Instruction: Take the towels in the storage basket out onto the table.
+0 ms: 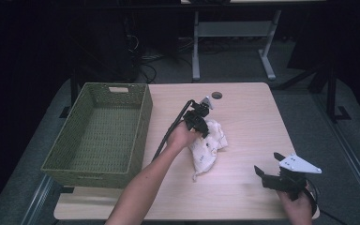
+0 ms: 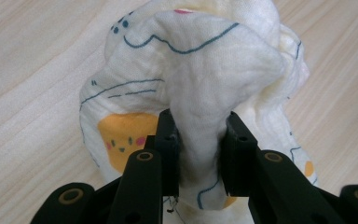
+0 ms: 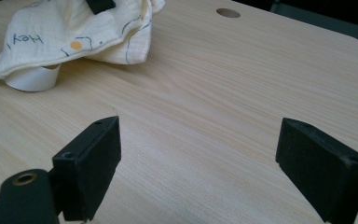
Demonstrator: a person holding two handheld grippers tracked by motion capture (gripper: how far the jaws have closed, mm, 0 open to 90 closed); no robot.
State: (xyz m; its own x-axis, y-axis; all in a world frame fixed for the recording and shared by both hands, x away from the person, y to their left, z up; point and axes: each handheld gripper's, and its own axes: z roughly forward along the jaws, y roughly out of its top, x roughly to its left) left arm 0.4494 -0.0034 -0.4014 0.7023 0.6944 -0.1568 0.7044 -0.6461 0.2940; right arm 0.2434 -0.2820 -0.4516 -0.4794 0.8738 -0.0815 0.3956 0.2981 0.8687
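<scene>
Cloth (image 2: 200,70) sat pinched in the left hand-held gripper (image 2: 198,140) mid-frame; right hand-held gripper (image 3: 198,158) gaped idle; lifting toward the basket (image 1: 138,136) likely followed.

The cream cloth (image 3: 81,32) carries one readable word, "Hey", printed in dark blue. It sits on the cloth's flat corner, just above the white ring (image 3: 31,78) tucked under that corner.

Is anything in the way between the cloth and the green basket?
Nothing visible. The left gripper is pinching a fold of the cloth, and only bare table lies between it and the basket's near wall.
</scene>
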